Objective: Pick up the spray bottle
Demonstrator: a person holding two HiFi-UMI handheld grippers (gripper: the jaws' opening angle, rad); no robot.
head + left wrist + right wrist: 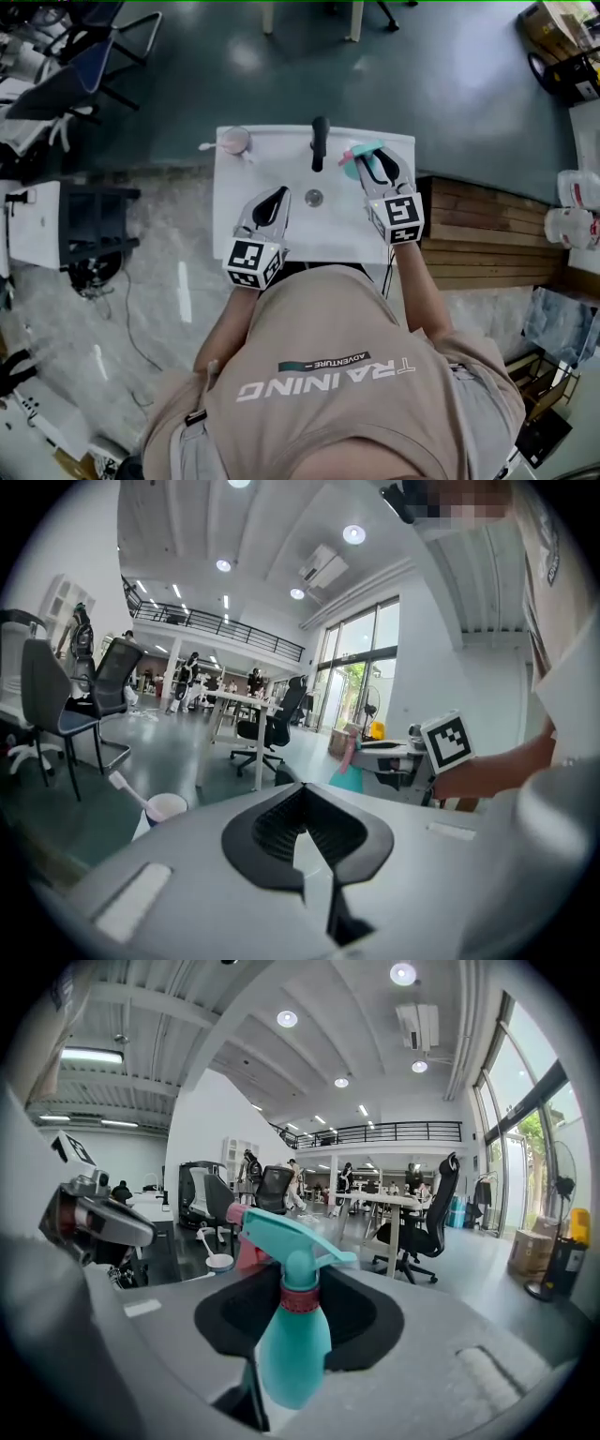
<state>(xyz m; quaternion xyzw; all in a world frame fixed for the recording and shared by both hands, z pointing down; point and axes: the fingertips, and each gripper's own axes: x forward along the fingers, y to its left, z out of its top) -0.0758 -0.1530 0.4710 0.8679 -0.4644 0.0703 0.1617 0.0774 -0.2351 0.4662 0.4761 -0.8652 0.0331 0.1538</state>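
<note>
The teal spray bottle (360,156) with a pink nozzle hangs over the back right of the white sink (234,239). My right gripper (377,161) is shut on it. In the right gripper view the spray bottle (291,1344) stands upright between the black jaws of the right gripper (300,1283), its trigger head pointing left. My left gripper (282,194) hovers over the sink's left half, with its fingertips together and nothing held. In the left gripper view the left gripper (302,791) shows only bare sink through its jaws.
A black faucet (320,141) rises at the sink's back middle, above the drain (313,198). A cup with a toothbrush (233,141) sits at the back left corner. A wooden platform (487,234) adjoins the sink's right side and a black rack (94,225) stands at the left.
</note>
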